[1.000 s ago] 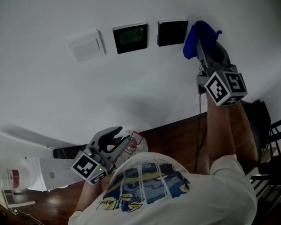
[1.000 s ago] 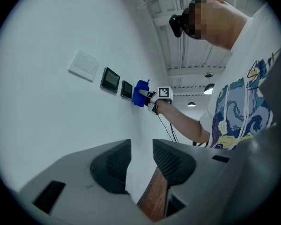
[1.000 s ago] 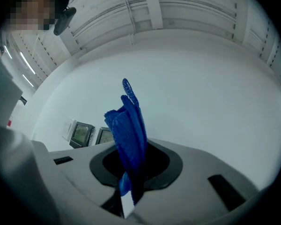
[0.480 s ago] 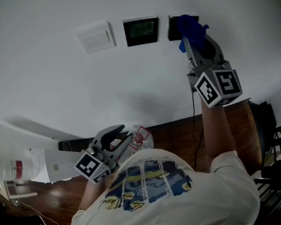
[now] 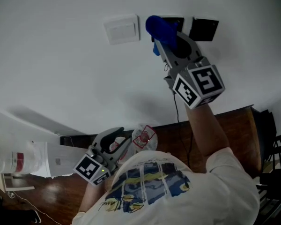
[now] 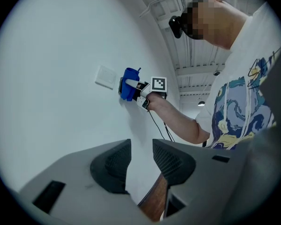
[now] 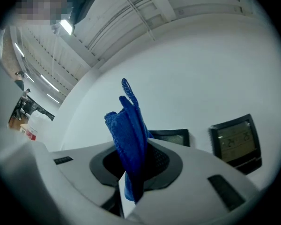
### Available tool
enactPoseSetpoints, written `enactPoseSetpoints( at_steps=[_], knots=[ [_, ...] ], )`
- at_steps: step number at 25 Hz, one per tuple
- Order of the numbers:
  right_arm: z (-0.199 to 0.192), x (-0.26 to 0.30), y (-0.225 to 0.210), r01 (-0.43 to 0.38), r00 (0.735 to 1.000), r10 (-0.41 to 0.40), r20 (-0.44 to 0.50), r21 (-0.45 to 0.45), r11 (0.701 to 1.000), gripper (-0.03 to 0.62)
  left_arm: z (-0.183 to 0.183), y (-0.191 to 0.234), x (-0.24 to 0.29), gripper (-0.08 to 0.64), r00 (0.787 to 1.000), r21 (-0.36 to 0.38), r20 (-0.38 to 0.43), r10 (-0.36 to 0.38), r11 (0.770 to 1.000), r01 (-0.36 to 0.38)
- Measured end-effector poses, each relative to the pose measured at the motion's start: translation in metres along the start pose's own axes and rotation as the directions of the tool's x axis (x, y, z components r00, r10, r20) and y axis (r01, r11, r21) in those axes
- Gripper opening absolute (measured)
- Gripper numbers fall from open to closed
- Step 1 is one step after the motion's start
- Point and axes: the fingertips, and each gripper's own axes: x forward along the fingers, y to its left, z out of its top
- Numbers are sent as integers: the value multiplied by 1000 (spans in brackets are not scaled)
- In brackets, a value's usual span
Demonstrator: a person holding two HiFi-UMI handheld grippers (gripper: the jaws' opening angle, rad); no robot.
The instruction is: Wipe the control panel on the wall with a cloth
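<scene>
Left gripper (image 6: pixel 141 163) low by torso, jaws spread, empty. Right gripper (image 7: pixel 133 168) raised, pinching blue cloth (image 5: pixel 160 28) at bunched fold. Cloth looks soft, light, floppy; free end against wall over control panel (image 7: pixel 172 137), beside white switch plate (image 5: pixel 122 29).

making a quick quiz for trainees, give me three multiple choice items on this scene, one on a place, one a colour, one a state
1. Where on the wall is the cloth held?
A) on the white switch plate
B) at the middle dark panel
C) down by the floor

2. What colour is the cloth?
A) blue
B) red
C) yellow

3. How do the left gripper jaws stand?
A) shut on the cloth
B) apart, nothing between them
C) shut on a bottle

Answers: 1 B, the cloth covers part of that panel, right of the white switch plate. 2 A, blue in every view. 3 B, a bare gap shows; the right gripper grips the cloth.
</scene>
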Motion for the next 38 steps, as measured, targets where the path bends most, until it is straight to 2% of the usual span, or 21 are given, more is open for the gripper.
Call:
enactPoseSetpoints(
  at_steps=[6,11,17,21,25,31,38],
  knots=[
    [-6,20,34,-48,999,48,0,13,999,87,-4,9,-16,120,1000,-22,-11,10,1000,-10],
    [0,-2,31,-47,999,47,-7,14,999,87,-4,7,-9,120,1000,-26,-12,-25,999,24],
    [9,-65,-41,116,993,-117,-30,-20,993,87,-8,-3,21,120,996,-29,-22,-88,996,87],
    [16,-105,-107,249,967,-252,-43,-55,967,87,-6,-11,45,120,993,-29,-22,-119,993,119],
    [16,-121,-160,324,944,-327,-43,-70,944,87,-1,-23,68,120,989,-17,-13,-147,989,147],
    [0,-108,-176,309,949,-309,-66,-21,951,87,4,-33,78,120,990,-17,-3,-144,989,144],
    [6,-88,-140,255,966,-256,-30,-20,967,87,0,-22,65,120,995,-23,-17,-95,995,95]
  ],
)
